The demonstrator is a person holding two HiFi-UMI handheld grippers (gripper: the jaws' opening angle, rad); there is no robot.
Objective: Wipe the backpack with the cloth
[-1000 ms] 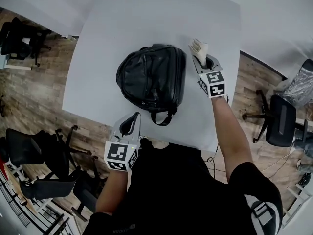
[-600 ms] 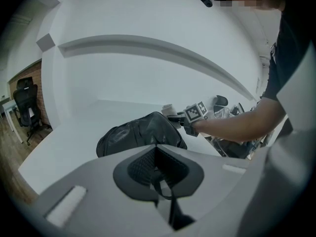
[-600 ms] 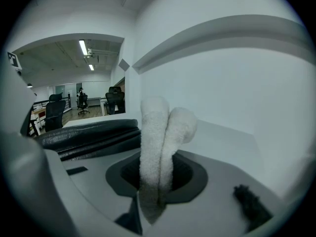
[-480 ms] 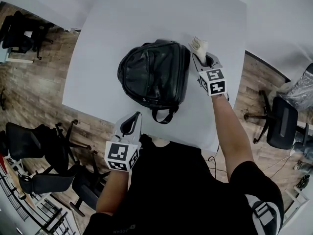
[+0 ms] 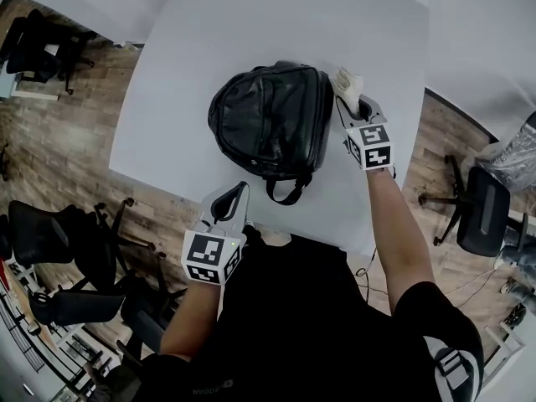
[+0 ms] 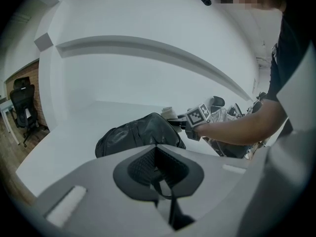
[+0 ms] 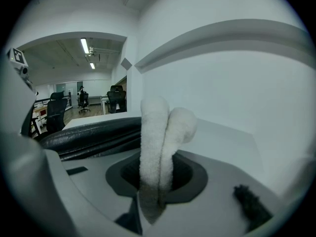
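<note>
Black backpack [image 5: 270, 120]: lies flat near the middle of the white table [image 5: 251, 23], its carry loop pointing toward the person. The surface looks like soft, creased leather.
White cloth [image 5: 347, 80]: a folded strip of towelling that stands up out of the right gripper's jaws. It is just beside the right edge of the backpack. No view shows clearly whether it touches the bag.
Right gripper [image 5: 345, 95]: its jaws are clamped on the lower end of the cloth, and two folds rise side by side above them. It hangs over the table at the bag's right side, with the bag's dark edge close on its left.
Left gripper [image 5: 234, 196]: its jaws are together with nothing between them. It sits at the near edge of the table, apart from the backpack and pointed toward it.
Step in hand: this looks like the approach, or the very start of a wipe along the right side. Most of the bag's top is well clear of the cloth.
Next move: tip the cloth leftward and down until its free end presses on the leather. Then draw it across the top in steady strokes, keeping the jaws off the bag.
Risk: the bag may slide on the smooth table under sideways pressure. The free left gripper could steady the near end by the loop.
Surroundings: office chairs [image 5: 50, 249] stand on the wood floor beyond the table.
</note>
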